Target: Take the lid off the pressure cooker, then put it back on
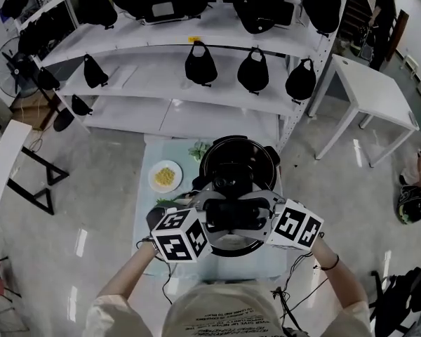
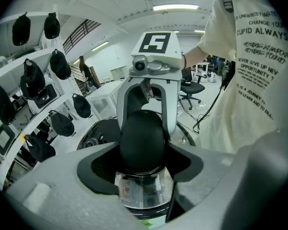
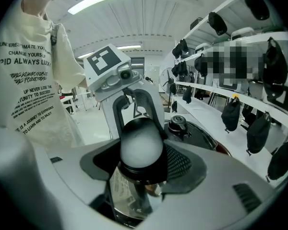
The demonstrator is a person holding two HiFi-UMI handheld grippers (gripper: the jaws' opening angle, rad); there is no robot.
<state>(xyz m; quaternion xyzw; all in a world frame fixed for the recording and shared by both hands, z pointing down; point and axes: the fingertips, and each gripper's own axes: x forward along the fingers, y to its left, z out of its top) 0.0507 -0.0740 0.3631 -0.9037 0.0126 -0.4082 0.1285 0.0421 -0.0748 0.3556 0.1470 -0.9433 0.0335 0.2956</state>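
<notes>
Lid (image 1: 238,161): black, round, glossy, with a valve knob on top; it is held above the small table (image 1: 149,192), its disc lying beyond the fingers on the shelf side. Handle (image 2: 142,137): smooth, black, rounded, clamped from opposite sides by left gripper (image 2: 142,150) and right gripper (image 3: 141,152). Steel pot (image 2: 143,193): shiny, stickered, largely hidden beneath.

I see a small pale table (image 1: 154,150), pressure cooker (image 1: 238,161) standing on it, plate of yellow food (image 1: 165,176) alongside, leafy greens (image 1: 198,150) beyond.
</notes>
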